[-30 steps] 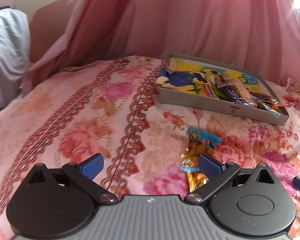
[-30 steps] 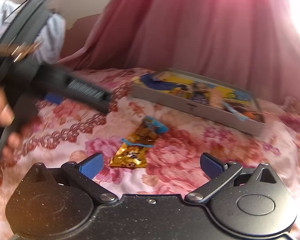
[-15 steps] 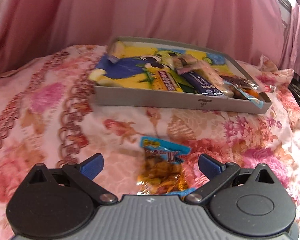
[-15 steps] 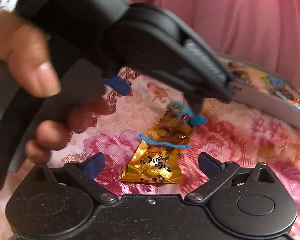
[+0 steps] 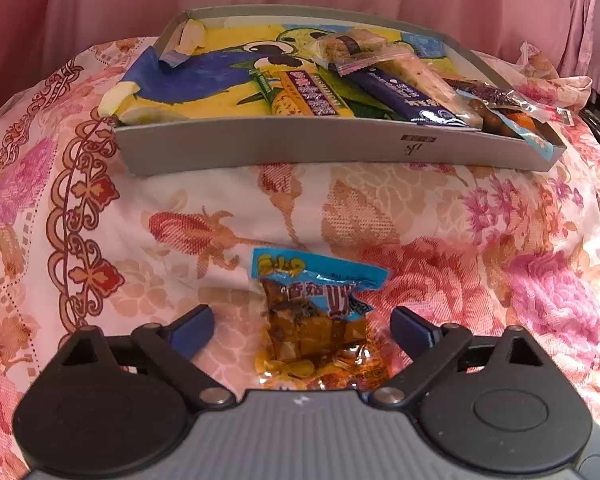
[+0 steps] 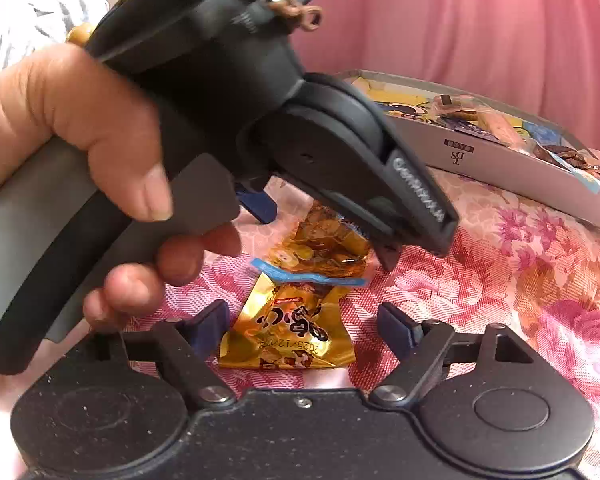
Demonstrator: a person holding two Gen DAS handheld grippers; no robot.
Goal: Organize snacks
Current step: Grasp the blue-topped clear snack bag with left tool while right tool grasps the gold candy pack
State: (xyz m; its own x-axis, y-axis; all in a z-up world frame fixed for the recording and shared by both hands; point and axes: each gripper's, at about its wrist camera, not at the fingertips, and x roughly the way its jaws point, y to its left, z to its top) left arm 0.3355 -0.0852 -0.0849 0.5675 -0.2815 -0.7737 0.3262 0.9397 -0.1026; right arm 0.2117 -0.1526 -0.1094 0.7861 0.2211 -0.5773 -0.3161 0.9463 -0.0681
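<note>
Left claw (image 5: 302, 326): spread wide, straddling a clear blue-topped plastic snack packet (image 5: 314, 312) lying on the pink floral bedspread (image 5: 500, 260). Right claw (image 6: 300, 330): spread wide around a gold foil snack packet (image 6: 288, 332) just beside the first. Shallow grey cardboard tray (image 5: 300, 148), holding assorted wrapped snacks, sits farther up the bed.
</note>
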